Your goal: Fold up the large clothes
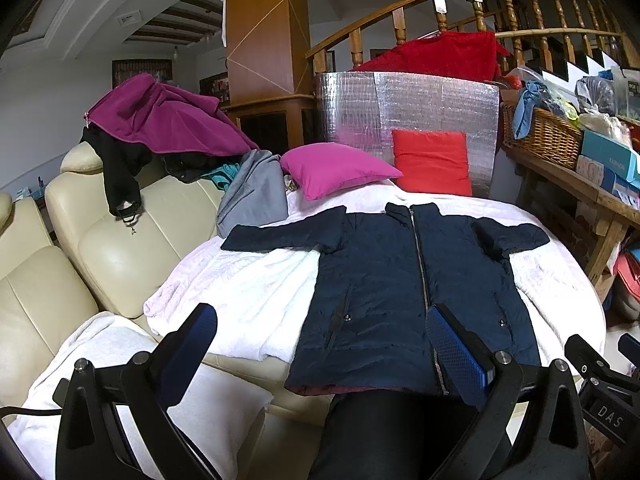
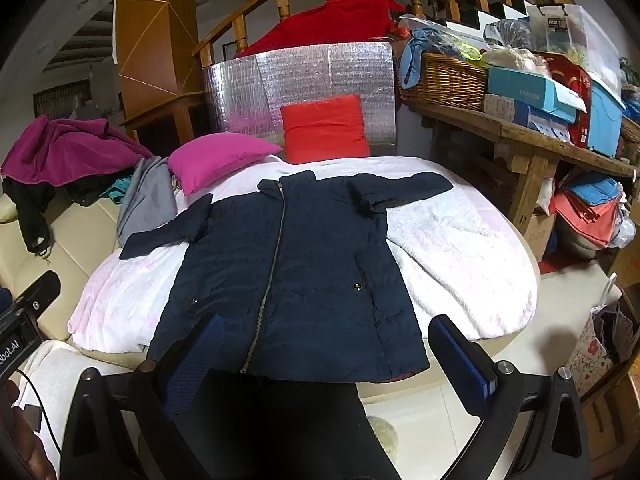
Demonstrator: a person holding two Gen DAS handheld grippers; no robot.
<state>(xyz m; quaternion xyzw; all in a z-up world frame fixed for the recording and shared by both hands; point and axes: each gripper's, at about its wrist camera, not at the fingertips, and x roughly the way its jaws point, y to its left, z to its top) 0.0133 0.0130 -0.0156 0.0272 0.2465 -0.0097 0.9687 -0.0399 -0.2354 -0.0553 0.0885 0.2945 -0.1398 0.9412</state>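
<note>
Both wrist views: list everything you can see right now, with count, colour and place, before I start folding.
jacket: one, navy, zipped, spread flat front-up on the white blanket, sleeves out.
white blanket: one, covering the round table.
pink cushion: one, far side of the table, left.
red cushion: one, leaning on the silver foil panel.
silver foil panel: one, upright behind the table.
grey garment: one, hanging off the table's left edge.
magenta garment: one, piled on the sofa back.
cream sofa: one, left of the table.
wicker basket: one, brown, on the wooden bench at right.
left gripper: black, blue pads, open, near the jacket hem.
right gripper: same, open.
</note>
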